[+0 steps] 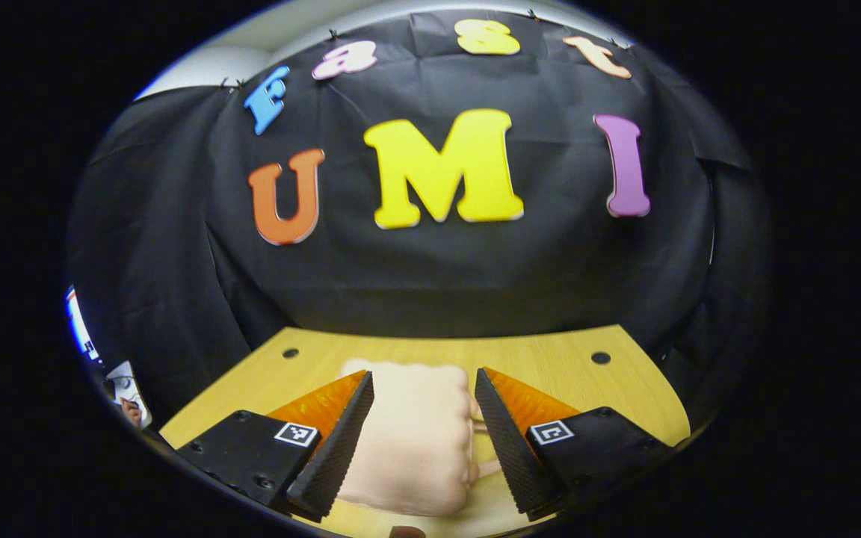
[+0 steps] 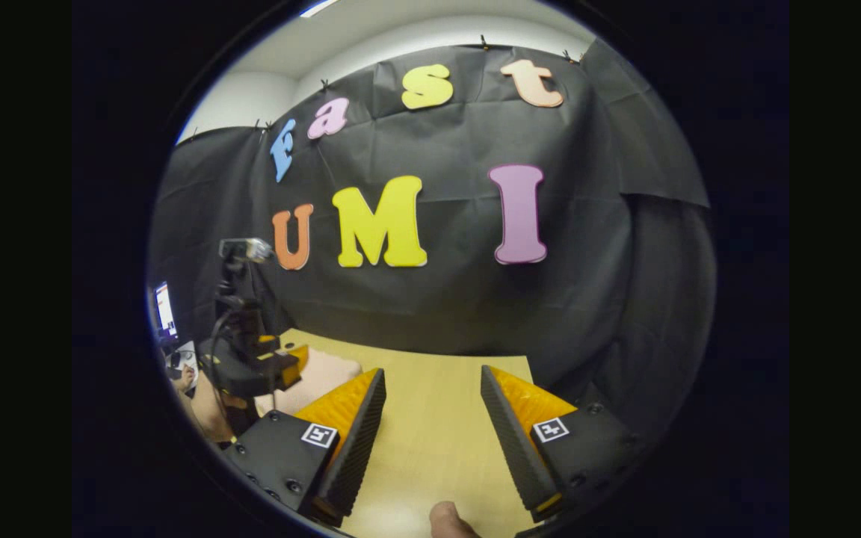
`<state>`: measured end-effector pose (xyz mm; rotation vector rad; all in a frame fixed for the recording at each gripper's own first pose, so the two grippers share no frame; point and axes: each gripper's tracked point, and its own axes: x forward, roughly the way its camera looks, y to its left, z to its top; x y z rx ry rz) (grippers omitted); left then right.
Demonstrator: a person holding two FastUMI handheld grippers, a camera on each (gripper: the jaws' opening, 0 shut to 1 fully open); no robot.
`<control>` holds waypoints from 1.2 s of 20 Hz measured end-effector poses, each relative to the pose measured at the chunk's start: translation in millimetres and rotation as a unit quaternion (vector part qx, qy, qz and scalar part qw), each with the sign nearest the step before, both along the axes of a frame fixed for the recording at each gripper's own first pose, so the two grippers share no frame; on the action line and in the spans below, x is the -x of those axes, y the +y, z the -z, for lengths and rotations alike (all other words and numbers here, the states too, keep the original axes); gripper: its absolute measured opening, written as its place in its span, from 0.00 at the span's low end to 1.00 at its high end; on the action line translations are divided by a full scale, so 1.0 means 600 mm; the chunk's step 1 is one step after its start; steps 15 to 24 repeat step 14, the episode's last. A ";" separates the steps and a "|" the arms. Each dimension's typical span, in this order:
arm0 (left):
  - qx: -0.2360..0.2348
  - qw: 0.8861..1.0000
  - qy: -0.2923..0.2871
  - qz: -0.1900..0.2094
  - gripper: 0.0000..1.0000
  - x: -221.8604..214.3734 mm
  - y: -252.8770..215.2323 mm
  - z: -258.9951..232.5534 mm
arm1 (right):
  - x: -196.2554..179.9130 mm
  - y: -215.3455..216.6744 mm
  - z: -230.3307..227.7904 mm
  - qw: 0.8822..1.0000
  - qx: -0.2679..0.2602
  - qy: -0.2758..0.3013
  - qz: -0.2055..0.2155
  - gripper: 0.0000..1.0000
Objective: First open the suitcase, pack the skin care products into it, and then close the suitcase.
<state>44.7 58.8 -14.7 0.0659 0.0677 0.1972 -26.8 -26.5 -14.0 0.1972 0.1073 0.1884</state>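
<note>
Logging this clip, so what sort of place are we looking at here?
Likely a staged recording booth, not a home: black cloth wall, bare wooden table, and a monitor at the side.

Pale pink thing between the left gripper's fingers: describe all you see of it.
The pale pink object looks soft and padded, like a small fabric case or pouch, with rounded corners and puckered folds along its right edge. No zipper or handle is clear. It lies flat on the wooden table, between the open fingers of the left gripper; contact with them cannot be told. The right gripper view shows it beside that gripper.
</note>
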 end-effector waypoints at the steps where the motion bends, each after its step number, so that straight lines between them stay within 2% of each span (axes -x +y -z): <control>1: -0.007 1.000 -0.022 -0.006 0.87 0.012 0.015 -0.035 | -0.003 0.009 -0.013 1.000 -0.004 -0.005 -0.002 0.77; 2: -0.011 0.999 -0.039 -0.009 0.88 0.027 0.029 -0.067 | -0.007 0.019 -0.026 1.000 -0.007 -0.007 -0.002 0.72; 3: -0.017 0.998 -0.060 -0.007 0.91 0.057 0.039 -0.109 | -0.010 0.033 -0.045 1.000 -0.006 -0.008 0.002 0.72; 4: -0.027 0.997 -0.070 -0.004 0.91 0.072 0.052 -0.136 | -0.007 0.043 -0.071 1.000 -0.002 -0.015 0.015 0.77; 5: -0.030 0.997 -0.067 -0.006 0.85 0.089 0.072 -0.159 | 0.005 0.065 -0.096 1.000 0.002 -0.019 0.017 0.77; 6: -0.021 0.997 -0.073 -0.003 0.93 0.107 0.086 -0.168 | 0.018 0.088 -0.128 0.999 0.005 -0.034 0.016 0.76; 7: -0.011 0.997 -0.078 0.000 0.87 0.115 0.098 -0.170 | 0.020 0.095 -0.139 0.999 0.015 -0.040 0.021 0.72; 8: -0.005 0.997 -0.078 0.001 0.94 0.123 0.105 -0.178 | 0.023 0.104 -0.141 0.998 0.024 -0.043 0.026 0.76; 11: 0.015 0.998 -0.066 0.015 0.94 0.132 0.110 -0.171 | 0.035 0.146 -0.146 0.998 0.032 -0.042 0.030 0.76; 13: 0.007 0.998 -0.064 0.019 0.94 0.136 0.111 -0.166 | 0.037 0.164 -0.143 0.998 0.034 -0.036 0.026 0.76; 14: 0.004 0.998 -0.063 0.020 0.95 0.137 0.113 -0.164 | 0.037 0.165 -0.144 0.998 0.034 -0.036 0.028 0.72; 24: 0.004 0.998 -0.063 0.020 0.95 0.137 0.113 -0.164 | 0.037 0.165 -0.144 0.998 0.034 -0.036 0.028 0.72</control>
